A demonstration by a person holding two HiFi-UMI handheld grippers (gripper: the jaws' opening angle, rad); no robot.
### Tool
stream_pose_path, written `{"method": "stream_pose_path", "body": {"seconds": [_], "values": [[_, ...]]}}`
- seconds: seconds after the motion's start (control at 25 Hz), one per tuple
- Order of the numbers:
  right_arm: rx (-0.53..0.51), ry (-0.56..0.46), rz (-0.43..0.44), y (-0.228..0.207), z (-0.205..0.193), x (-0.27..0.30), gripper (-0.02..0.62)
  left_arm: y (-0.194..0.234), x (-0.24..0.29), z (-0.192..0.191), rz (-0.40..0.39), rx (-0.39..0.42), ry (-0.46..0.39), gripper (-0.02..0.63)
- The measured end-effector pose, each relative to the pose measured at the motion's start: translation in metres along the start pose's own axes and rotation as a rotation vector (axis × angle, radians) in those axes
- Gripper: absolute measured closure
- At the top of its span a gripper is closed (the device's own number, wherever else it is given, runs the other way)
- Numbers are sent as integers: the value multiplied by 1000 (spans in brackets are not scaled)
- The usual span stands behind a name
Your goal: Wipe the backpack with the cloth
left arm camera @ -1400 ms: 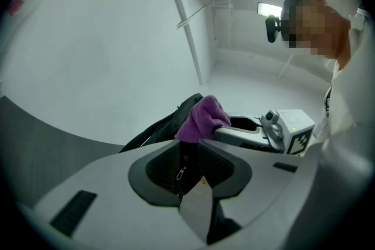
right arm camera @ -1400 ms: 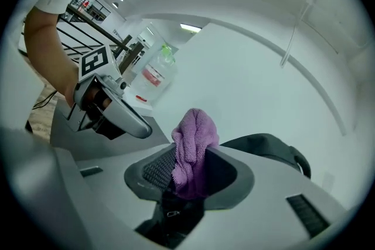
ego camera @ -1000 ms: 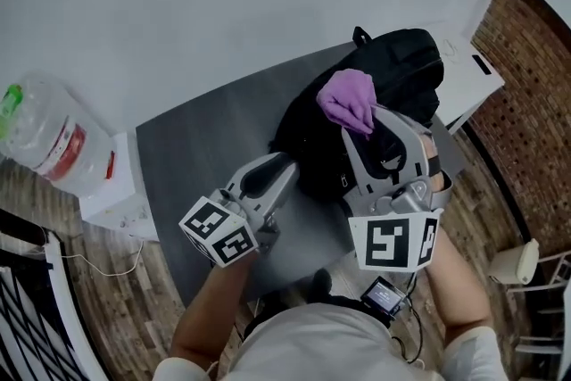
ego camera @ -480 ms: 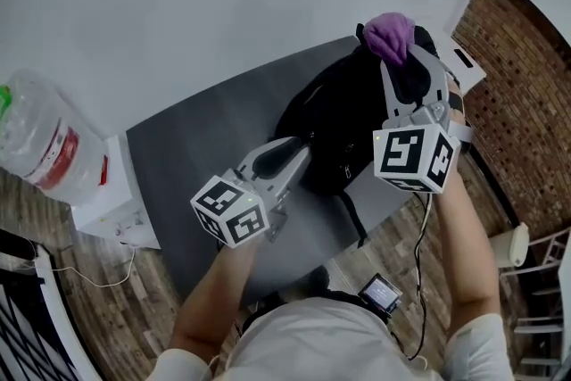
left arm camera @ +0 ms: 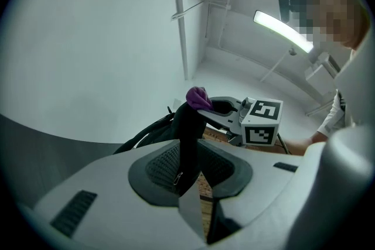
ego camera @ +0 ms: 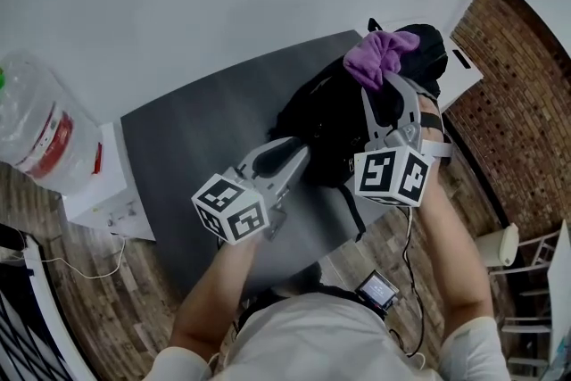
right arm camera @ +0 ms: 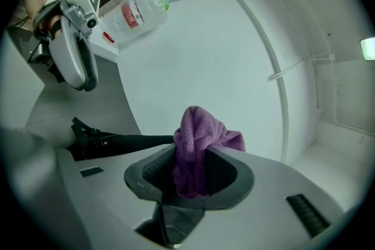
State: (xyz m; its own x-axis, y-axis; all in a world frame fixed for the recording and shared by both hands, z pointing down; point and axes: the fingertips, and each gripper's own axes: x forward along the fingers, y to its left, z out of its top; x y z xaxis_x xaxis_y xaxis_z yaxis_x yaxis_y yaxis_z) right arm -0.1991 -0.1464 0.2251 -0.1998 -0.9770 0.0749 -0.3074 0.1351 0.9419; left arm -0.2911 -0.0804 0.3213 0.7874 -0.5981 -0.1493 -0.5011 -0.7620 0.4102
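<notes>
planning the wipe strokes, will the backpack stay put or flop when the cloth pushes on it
Probably floppy: the backpack looks slumped, and the left gripper pinches a fold of its fabric. It would likely dent under the cloth rather than resist. It might slide on the smooth table, though that pinch should steady it.

I count one black backpack (ego camera: 326, 116), one purple cloth (ego camera: 379, 56), one grey table (ego camera: 196, 129) and one big clear water bottle (ego camera: 36, 134). Two grippers: a left gripper (ego camera: 299, 153) and a right gripper (ego camera: 379, 92), each carrying one marker cube (ego camera: 230, 210).
</notes>
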Motion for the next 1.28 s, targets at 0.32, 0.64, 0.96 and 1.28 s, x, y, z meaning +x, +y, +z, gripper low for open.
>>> {"method": "stream_pose_path", "body": {"seconds": [0.32, 0.64, 0.96, 1.28], "values": [[-21, 10, 135, 63, 7, 5, 459, 12, -16, -10, 29, -33, -4, 512], [-21, 37, 268, 129, 9, 7, 459, 23, -29, -20, 56, -61, -3, 512], [-27, 75, 379, 177, 1, 7, 459, 31, -35, -27, 69, -81, 4, 512], [-14, 81, 443, 208, 11, 2, 459, 34, -42, -36, 77, -97, 14, 512]]}}
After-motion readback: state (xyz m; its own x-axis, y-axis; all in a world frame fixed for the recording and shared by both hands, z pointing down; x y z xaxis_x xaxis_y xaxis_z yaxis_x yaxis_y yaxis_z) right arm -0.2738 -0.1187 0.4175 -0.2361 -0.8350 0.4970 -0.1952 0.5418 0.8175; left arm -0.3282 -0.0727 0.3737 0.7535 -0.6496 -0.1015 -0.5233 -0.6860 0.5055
